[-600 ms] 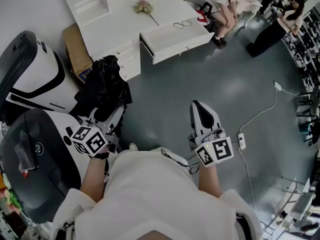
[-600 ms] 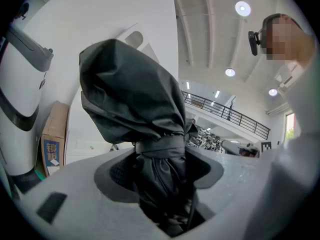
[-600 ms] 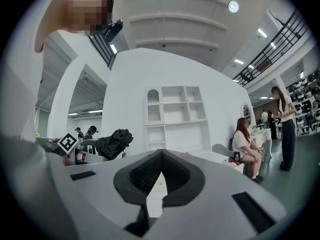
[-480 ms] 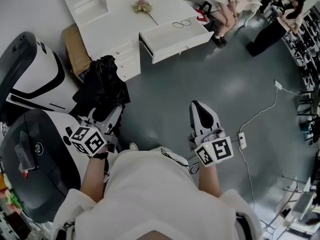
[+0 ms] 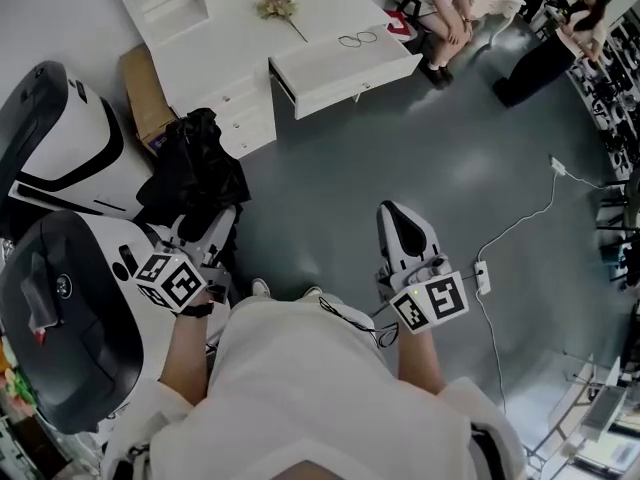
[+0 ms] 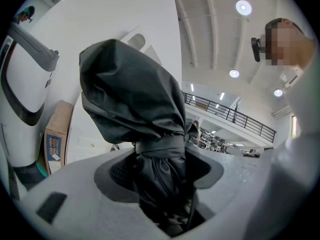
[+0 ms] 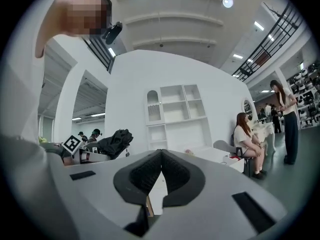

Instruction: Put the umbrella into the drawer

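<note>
**A:** What are the tongs doing?

**B:** The left gripper (image 5: 212,226) is clamping its jaws, partly apart, on the strapped neck of the black umbrella (image 6: 135,94). The right gripper (image 7: 161,154) is pointing level with its jaws pressed together, gripping nothing.

**A:** And around them, biggest first?

**B:** The white desk (image 5: 220,48) is standing at twelve o'clock in the head view. Its drawer (image 5: 340,73) is hanging pulled out over the grey floor (image 5: 400,158). The umbrella is bunching out at eleven o'clock from the left gripper, well apart from the drawer. A cardboard box (image 5: 140,88) is sitting beside the desk at ten o'clock. A flower sprig (image 5: 275,6) and a pair of glasses (image 5: 350,39) are lying on the desk top, behind the drawer.
</note>
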Motion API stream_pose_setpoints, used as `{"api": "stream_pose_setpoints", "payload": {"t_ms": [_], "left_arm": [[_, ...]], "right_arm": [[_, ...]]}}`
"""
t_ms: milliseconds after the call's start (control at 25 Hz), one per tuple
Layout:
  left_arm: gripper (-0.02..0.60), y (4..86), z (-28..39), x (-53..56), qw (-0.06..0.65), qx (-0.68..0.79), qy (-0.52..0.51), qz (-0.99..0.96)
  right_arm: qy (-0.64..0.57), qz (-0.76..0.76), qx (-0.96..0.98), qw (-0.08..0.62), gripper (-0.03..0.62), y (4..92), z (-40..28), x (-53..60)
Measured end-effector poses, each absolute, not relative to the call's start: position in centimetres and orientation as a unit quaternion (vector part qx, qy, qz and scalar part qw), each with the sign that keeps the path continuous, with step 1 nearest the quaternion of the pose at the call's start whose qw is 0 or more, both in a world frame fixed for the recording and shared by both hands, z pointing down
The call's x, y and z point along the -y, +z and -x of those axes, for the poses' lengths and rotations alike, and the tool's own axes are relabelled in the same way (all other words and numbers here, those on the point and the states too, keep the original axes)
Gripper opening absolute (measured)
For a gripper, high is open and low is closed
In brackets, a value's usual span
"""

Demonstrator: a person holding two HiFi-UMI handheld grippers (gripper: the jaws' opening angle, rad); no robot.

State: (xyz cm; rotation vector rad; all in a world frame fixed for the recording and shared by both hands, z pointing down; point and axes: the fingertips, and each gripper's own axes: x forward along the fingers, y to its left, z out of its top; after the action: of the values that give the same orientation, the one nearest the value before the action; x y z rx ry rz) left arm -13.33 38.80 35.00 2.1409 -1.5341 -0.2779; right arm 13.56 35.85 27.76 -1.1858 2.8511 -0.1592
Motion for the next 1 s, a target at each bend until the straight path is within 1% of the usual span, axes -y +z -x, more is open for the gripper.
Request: {"api": "stream_pose_setpoints", "payload": {"t_ms": [160, 280, 400, 520, 720, 840, 1000], "left_arm": [[0.272, 34.9, 12.3, -39.3, 0.241, 0.571, -0.106, -0.778], [0.272, 34.8, 12.7, -39.6, 0.241, 0.579, -0.107, -0.771], [0.273, 35.8, 13.0, -39.3, 0.259, 0.573, -0.106, -0.771], [0.273, 38.4, 12.0, -38.5, 0.284, 0.557, -0.103, -0.774], [0.272, 40.1, 11.4, -31.9, 0.303, 0.528, -0.114, -0.785], [0.272, 39.9, 12.2, -26.5, 0.294, 0.511, -0.109, -0.800], [0.272, 38.5, 14.2, -20.2, 0.296, 0.489, -0.116, -0.812]], "right_arm": [[-0.065, 0.379, -0.923, 0.028, 0.000, 28.8, -15.4, -35.7], [-0.078, 0.379, -0.922, 0.024, 0.000, 29.6, -15.2, -34.9], [-0.080, 0.373, -0.924, 0.020, 0.000, 29.9, -14.0, -33.8], [-0.078, 0.374, -0.924, 0.015, 0.000, 30.9, -13.8, -33.0], [-0.082, 0.380, -0.921, -0.021, 0.000, 32.5, -13.1, -28.8], [-0.091, 0.405, -0.910, -0.020, 0.000, 32.6, -12.4, -24.2], [-0.098, 0.388, -0.916, -0.023, 0.000, 31.2, -8.8, -18.8]]}}
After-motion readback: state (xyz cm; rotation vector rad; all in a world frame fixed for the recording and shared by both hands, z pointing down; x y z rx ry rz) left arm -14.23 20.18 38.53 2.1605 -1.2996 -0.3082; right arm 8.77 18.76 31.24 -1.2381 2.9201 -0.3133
